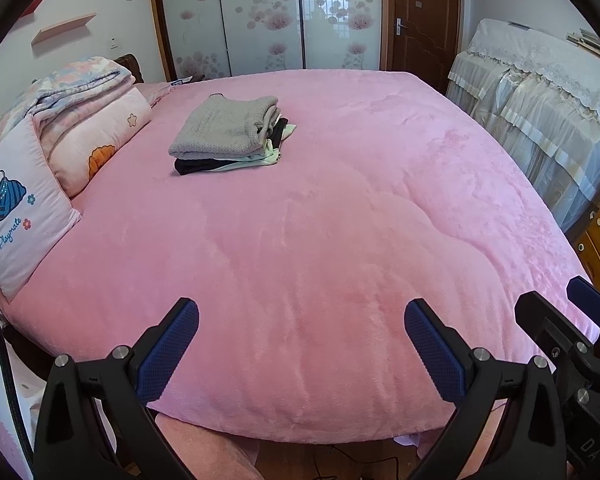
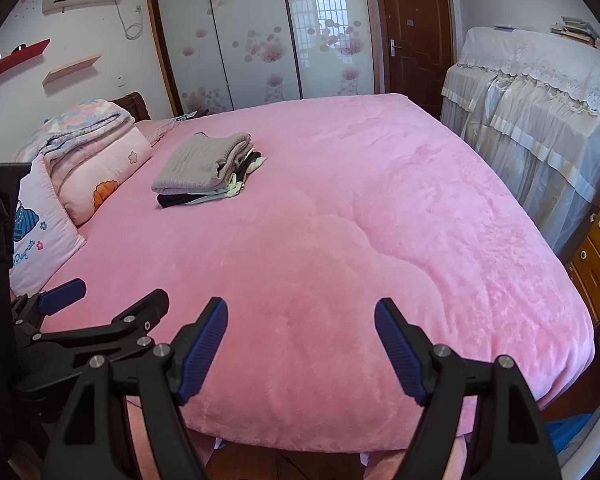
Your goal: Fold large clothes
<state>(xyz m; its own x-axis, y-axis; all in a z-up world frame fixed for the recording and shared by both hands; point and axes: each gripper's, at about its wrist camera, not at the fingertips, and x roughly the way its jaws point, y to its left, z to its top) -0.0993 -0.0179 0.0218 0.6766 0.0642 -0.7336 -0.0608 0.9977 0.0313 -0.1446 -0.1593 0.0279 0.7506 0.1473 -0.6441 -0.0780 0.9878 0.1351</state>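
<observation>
Looks nearly done to me: the folded stack (image 1: 229,135) is sitting far up the bed (image 1: 340,240) near the pillows (image 1: 60,152). Left gripper (image 1: 301,344) and right gripper (image 2: 301,346) are hanging spread wide, gripping nothing, by the near edge.

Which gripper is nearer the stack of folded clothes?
Left, slightly. The clothes stack lies far up the bed, left of centre. The left gripper hangs open at the near edge almost in line with it; the right gripper, also open, sits further right.
</observation>
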